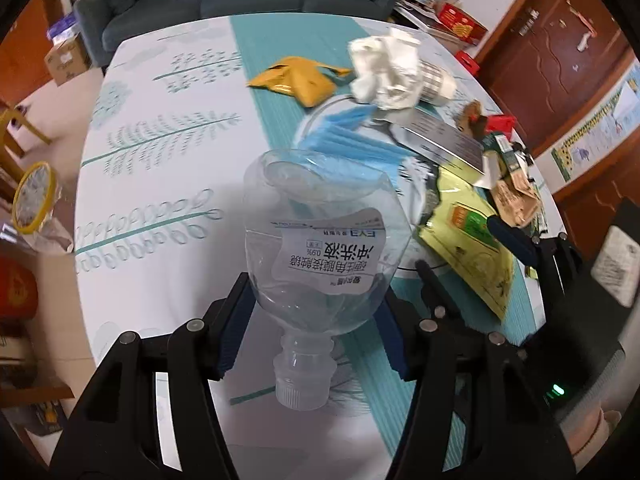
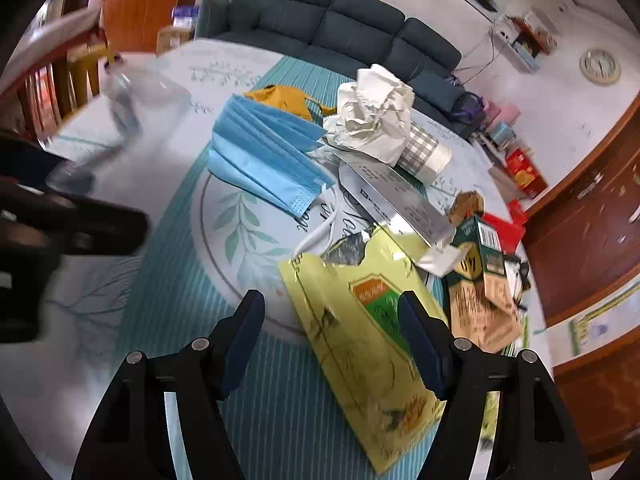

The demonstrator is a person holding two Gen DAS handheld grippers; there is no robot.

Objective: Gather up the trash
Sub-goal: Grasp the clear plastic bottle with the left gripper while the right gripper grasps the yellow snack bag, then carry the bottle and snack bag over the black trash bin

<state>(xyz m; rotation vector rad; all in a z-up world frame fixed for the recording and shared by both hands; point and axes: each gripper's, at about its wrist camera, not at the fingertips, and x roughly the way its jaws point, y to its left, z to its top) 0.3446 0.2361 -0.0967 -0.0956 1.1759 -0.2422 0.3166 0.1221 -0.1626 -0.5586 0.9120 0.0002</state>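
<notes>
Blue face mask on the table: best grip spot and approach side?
Take the blue face mask at its raised pleated edge nearest the right hand-held gripper, coming from above on the open near side. It lies flat and loose, with the crumpled paper crowding its far end.

The left part of the table (image 1: 132,184) is bare and gives free passage. On the right part, trash lies close together: blue mask (image 2: 264,152), crumpled paper (image 2: 376,112), silver box (image 2: 400,200), yellow-green bag (image 2: 360,336) and cartons (image 2: 484,280) block the way.
</notes>
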